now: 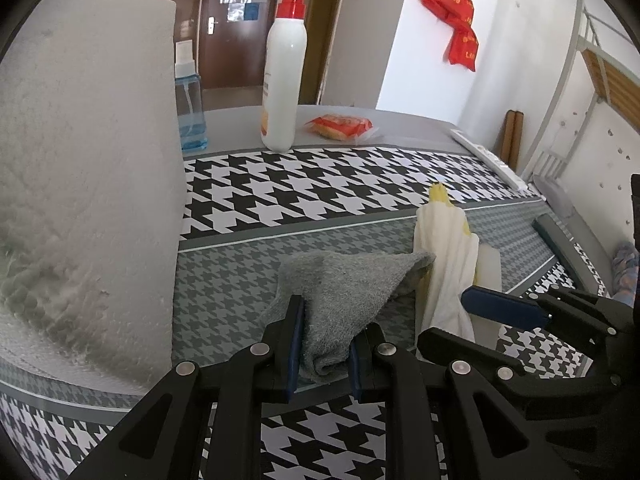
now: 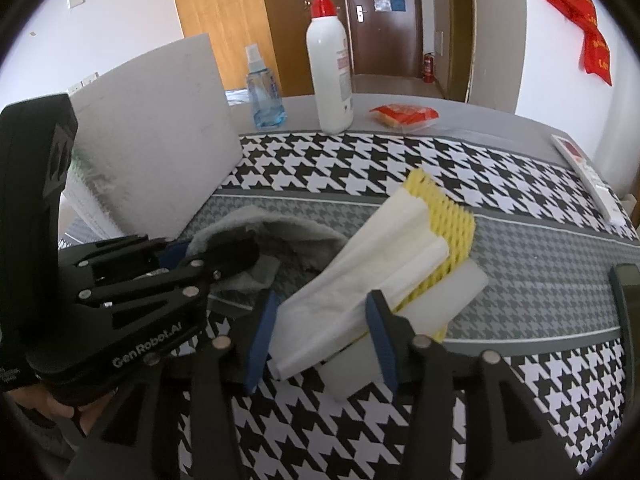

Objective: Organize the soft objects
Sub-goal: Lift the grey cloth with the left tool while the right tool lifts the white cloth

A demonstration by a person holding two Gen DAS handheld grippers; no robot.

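At the far left of the left wrist view stood a large grey foam block (image 1: 80, 168), with a blue spray bottle (image 1: 190, 116) and a white pump bottle (image 1: 282, 80) behind it and a red snack packet (image 1: 340, 126) further right. At lower centre, your left gripper (image 1: 324, 354) was clamped on the grey towel (image 1: 344, 296), a bunched fold pinched between its pads and the rest draped on the houndstooth table (image 1: 320, 184). Just right of the towel, your right gripper (image 2: 320, 332) held the white cloth (image 2: 340, 300) between its blue pads; they touched the cloth's sides, though I cannot tell how firmly they pressed. Yellow foam netting (image 2: 444, 216) and a white foam piece (image 2: 440, 300) lay touching that cloth. By my judgement, you were mid-task: both soft items were in hand near the middle of the table, and nothing yet looked folded, stacked or put away.
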